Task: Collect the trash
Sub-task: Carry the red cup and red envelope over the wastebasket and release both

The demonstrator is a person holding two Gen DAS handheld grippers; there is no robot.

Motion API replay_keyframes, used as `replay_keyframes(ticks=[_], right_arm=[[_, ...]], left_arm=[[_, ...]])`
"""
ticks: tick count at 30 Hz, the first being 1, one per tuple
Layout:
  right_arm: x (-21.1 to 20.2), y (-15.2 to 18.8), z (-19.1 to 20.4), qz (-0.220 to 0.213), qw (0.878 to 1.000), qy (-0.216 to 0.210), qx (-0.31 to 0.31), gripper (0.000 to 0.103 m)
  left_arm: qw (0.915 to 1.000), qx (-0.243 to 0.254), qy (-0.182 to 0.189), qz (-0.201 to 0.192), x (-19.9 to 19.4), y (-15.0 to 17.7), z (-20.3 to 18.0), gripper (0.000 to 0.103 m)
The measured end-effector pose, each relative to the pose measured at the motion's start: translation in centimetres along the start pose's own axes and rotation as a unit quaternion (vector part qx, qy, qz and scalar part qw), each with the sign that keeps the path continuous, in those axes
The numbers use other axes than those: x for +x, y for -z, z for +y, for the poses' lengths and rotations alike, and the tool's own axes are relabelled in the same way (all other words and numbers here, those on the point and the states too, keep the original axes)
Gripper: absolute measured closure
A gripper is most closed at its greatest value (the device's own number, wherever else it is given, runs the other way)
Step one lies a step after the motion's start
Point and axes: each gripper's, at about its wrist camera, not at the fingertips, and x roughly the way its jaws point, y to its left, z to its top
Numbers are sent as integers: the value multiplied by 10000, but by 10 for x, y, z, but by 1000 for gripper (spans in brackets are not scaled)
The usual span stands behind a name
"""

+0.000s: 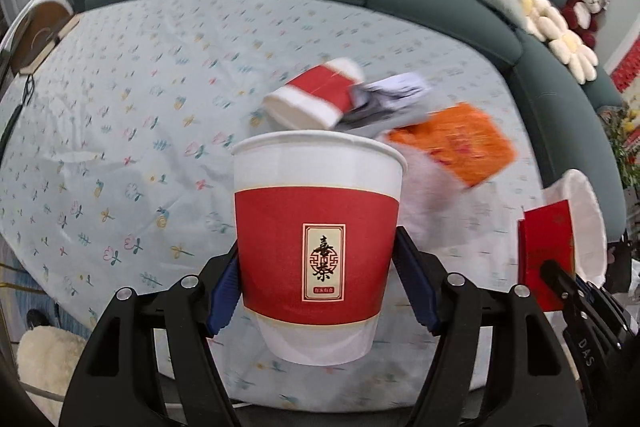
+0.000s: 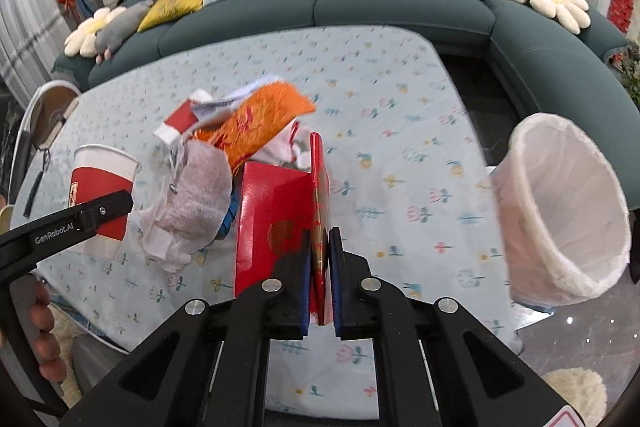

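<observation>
- Trash pile (image 2: 224, 155) heaped mid-surface (image 2: 400, 131), toward its left edge.
- Paper cup (image 1: 318, 243), upright, gripped by left claw (image 1: 316, 291), raised off cloth.
- Red folded card (image 2: 280, 223) pinched edge-on in right claw (image 2: 320, 287).
- Lined bin (image 2: 568, 211) off right edge.

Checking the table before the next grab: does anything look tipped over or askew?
Yes. A second paper cup lies on its side among the litter pile, and the bin with its white liner looks tilted beside the table's edge.
</observation>
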Motion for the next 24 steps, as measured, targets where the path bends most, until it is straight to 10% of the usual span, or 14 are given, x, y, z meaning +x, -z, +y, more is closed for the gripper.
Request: replay_keyframes(ticks=[24], right_arm=[[-105, 13, -154, -1022, 9871, 753, 974, 95]], left_arm=[[9792, 1724, 1020, -334, -63, 25, -213, 36]])
